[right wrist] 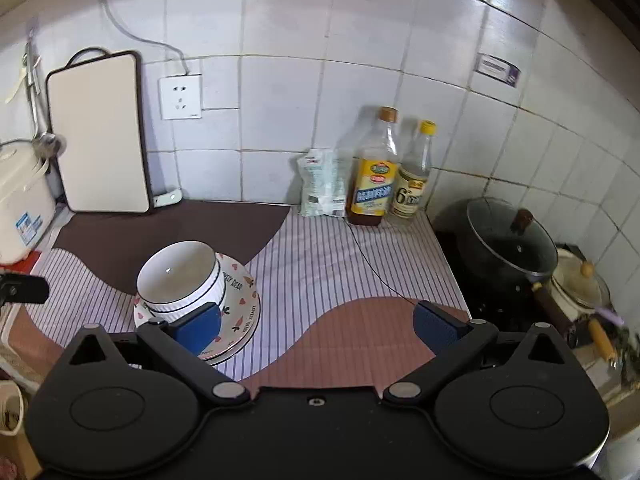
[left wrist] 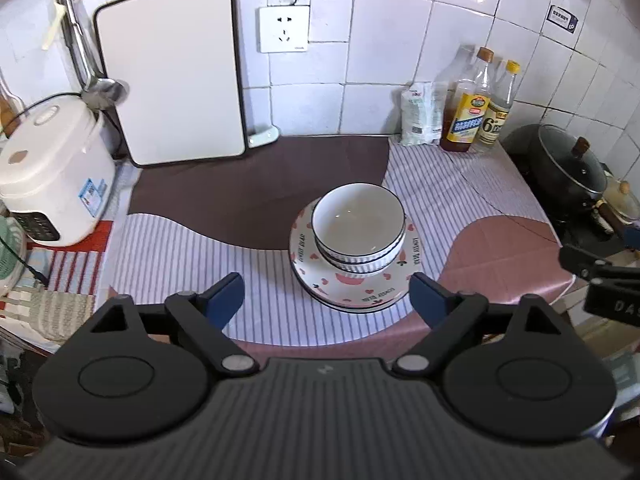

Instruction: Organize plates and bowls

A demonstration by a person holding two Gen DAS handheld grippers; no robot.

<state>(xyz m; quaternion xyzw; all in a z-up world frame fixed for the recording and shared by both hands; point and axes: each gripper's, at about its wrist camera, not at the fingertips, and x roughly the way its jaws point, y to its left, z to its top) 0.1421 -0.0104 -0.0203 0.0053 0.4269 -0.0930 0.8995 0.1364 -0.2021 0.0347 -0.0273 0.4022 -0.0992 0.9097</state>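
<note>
1. Two white ribbed bowls (left wrist: 358, 224) sit nested one inside the other on top of the stacked plates (left wrist: 352, 284), which carry a pink heart pattern and dark rims; the pile rests on the striped part of the counter mat (left wrist: 180, 264)
2. Left gripper (left wrist: 326, 294): jaws spread wide, nothing between the blue pads (left wrist: 226, 296), which stand on either side of the near rim of the plates without touching them (seen from the left wrist view)
3. Right gripper (right wrist: 318, 326): jaws likewise wide apart and empty; its left pad (right wrist: 200, 330) overlaps the plate stack in the picture, but whether it touches cannot be told
4. Part of the right gripper shows at the right edge of the left wrist view, well clear of the crockery
5. Against the tiled wall: a white cutting board (left wrist: 172, 72) leaning upright, a wall socket (left wrist: 284, 28) with a cable plugged in, a white packet (left wrist: 420, 114) and two bottles (left wrist: 476, 108) standing side by side
6. Far left: a white rice cooker (left wrist: 52, 176). Far right: a dark lidded pot (left wrist: 568, 168) on the stove
</note>
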